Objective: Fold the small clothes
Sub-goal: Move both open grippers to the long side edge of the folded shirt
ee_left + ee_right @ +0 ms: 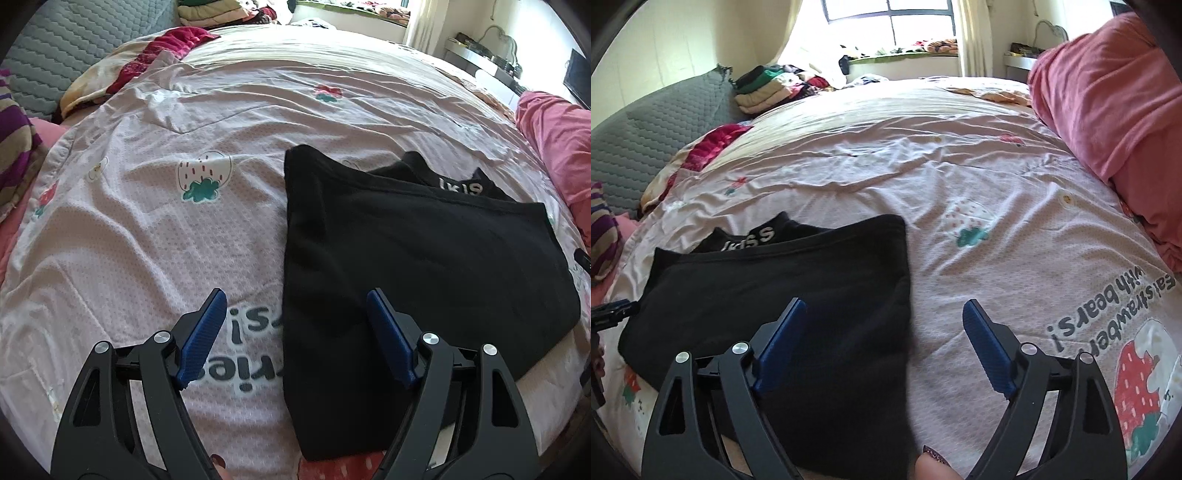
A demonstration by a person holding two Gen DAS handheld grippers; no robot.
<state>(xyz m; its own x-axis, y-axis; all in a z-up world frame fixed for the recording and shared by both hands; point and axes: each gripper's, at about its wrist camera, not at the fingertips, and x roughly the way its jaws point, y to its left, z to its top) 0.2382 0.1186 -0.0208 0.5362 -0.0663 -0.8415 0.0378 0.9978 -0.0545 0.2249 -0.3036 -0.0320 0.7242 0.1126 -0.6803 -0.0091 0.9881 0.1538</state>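
A black garment (pixel 413 266) lies folded flat on the pink strawberry-print bedspread (pixel 155 236), with white lettering on a layer at its far edge. It also shows in the right wrist view (pixel 798 273). My left gripper (pixel 297 301) is open and empty, hovering over the garment's left edge, its right finger above the cloth. My right gripper (pixel 884 310) is open and empty, hovering over the garment's right edge, its left finger above the cloth. Part of the left gripper shows at the left rim of the right wrist view.
A pink blanket (pixel 1108 110) is heaped at the bed's right side. A grey quilted cushion (pixel 653 129) and a stack of folded clothes (pixel 764 92) sit at the far left. A red cloth (pixel 159 51) lies near the far left corner. A striped cloth (pixel 14 147) lies left.
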